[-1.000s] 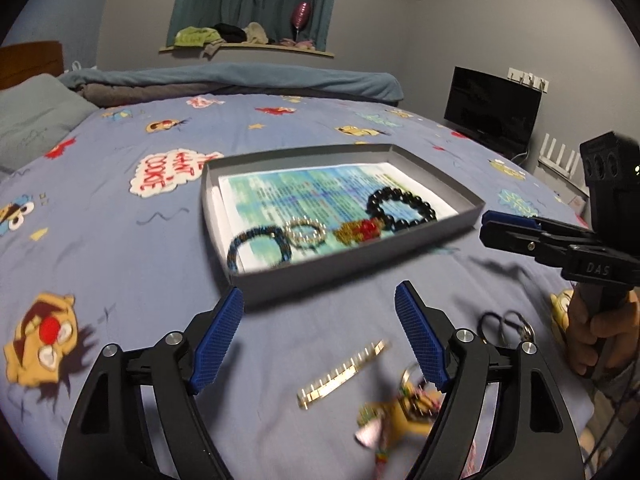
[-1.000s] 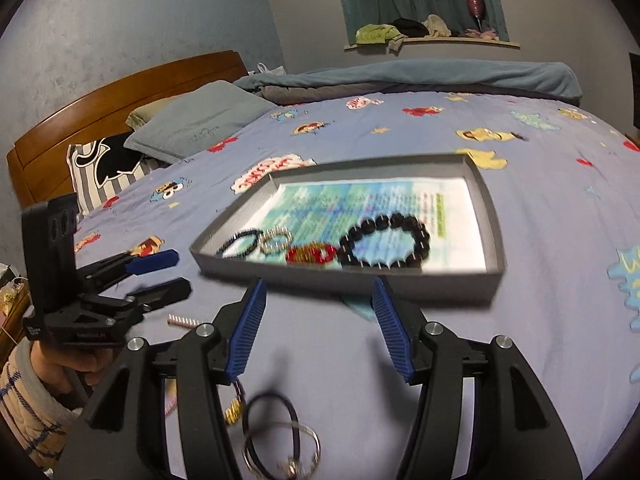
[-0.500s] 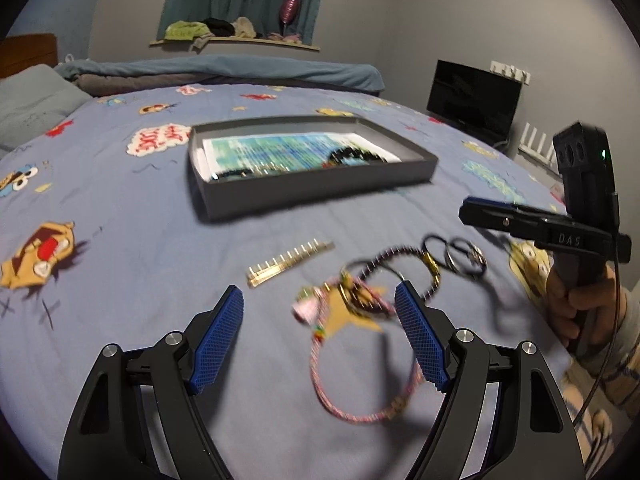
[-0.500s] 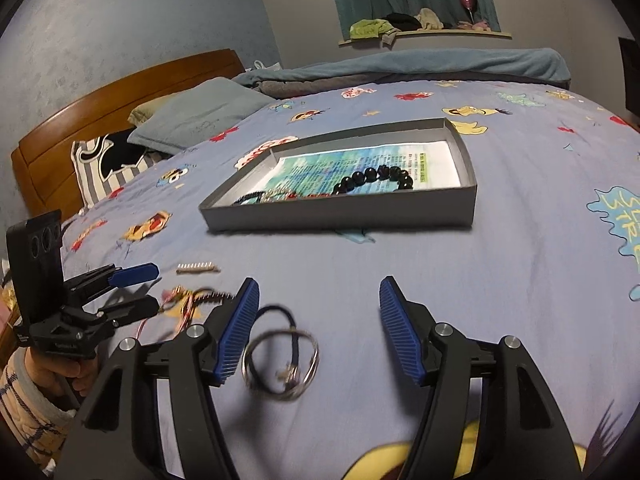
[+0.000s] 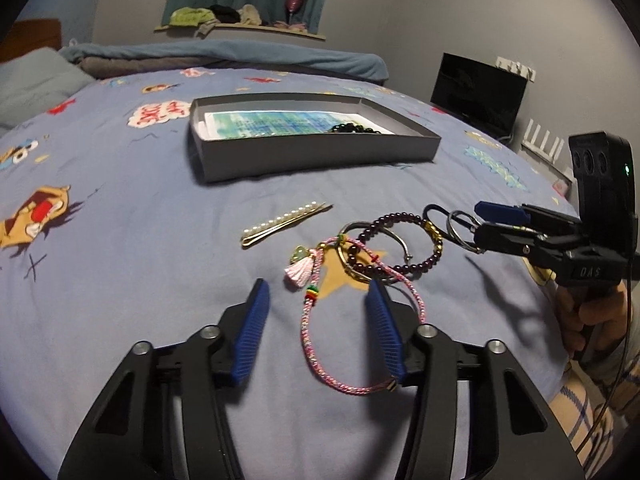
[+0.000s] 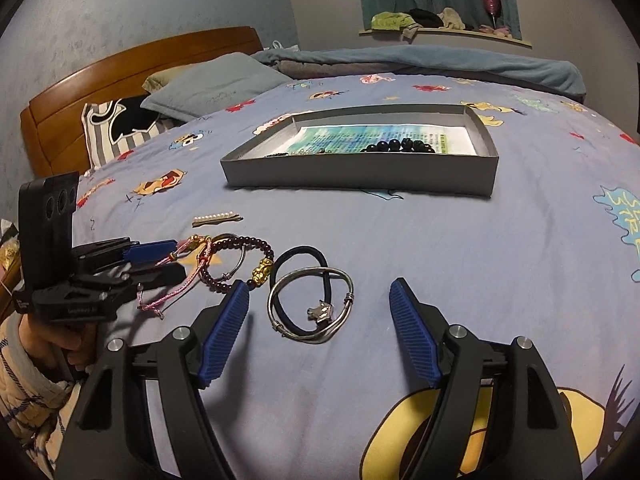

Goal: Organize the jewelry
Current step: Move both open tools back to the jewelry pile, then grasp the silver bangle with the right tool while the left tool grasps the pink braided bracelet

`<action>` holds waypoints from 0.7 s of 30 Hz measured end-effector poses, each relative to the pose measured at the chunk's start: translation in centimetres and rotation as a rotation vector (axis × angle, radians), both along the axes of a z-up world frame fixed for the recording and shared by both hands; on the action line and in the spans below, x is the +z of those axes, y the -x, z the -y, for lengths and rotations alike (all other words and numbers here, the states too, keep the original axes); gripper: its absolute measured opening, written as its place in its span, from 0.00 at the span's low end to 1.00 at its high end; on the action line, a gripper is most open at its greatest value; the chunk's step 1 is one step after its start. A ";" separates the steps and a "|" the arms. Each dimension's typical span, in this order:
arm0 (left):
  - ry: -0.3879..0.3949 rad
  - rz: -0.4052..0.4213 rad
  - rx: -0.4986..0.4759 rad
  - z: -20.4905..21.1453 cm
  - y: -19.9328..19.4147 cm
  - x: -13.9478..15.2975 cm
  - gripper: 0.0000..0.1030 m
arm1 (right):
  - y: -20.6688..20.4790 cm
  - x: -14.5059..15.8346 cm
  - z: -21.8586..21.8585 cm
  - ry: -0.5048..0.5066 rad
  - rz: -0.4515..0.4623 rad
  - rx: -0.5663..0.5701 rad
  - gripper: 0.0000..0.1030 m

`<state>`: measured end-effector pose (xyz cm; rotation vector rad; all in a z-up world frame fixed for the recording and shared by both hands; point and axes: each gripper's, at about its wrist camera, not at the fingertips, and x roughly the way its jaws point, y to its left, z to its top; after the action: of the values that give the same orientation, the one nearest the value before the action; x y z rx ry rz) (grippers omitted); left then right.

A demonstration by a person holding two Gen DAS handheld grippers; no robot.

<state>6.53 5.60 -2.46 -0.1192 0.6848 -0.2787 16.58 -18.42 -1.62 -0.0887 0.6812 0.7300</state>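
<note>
Down low over the bedspread (image 5: 120, 280), our left gripper (image 5: 318, 334) hangs with its jaws spread, grasping nothing; the pink woven bracelet (image 5: 320, 354) lies between its blue pads (image 5: 254, 332), its tassel just beyond them. Our right gripper (image 6: 320, 322) is likewise released, its jaws wide on either side of the silver bangle (image 6: 312, 304), which lies looped through a black hair tie (image 6: 298, 256). Left of that pair, touching more loose pieces, sits the dark red bead bracelet (image 6: 240, 264) with its gold charm, overlapping a thin metal bangle (image 5: 372, 244) and the pink one. Farther off and to the left rests the pearl hair clip (image 5: 284, 220), apart from the heap. Beyond everything stands the grey tray (image 5: 316, 152), lined with printed paper; the black bead bracelet (image 6: 398, 146) shows over its near wall, and other small pieces there are too hidden to name.
</note>
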 end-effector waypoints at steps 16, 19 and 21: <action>-0.043 -0.010 0.007 0.7 0.2 -0.1 0.49 | 0.7 -0.5 -1.9 0.098 0.063 0.013 0.47; -0.056 -0.003 0.017 0.8 0.3 -0.1 0.41 | 0.9 -0.4 -1.7 0.083 0.069 0.020 0.47; -0.057 0.005 0.040 0.5 0.5 0.0 0.27 | 0.9 -0.3 -1.5 0.069 0.071 0.021 0.47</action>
<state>6.05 5.12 -2.48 -0.0773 0.6838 -0.2210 15.67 -16.88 -1.88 -0.1850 0.6381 0.7202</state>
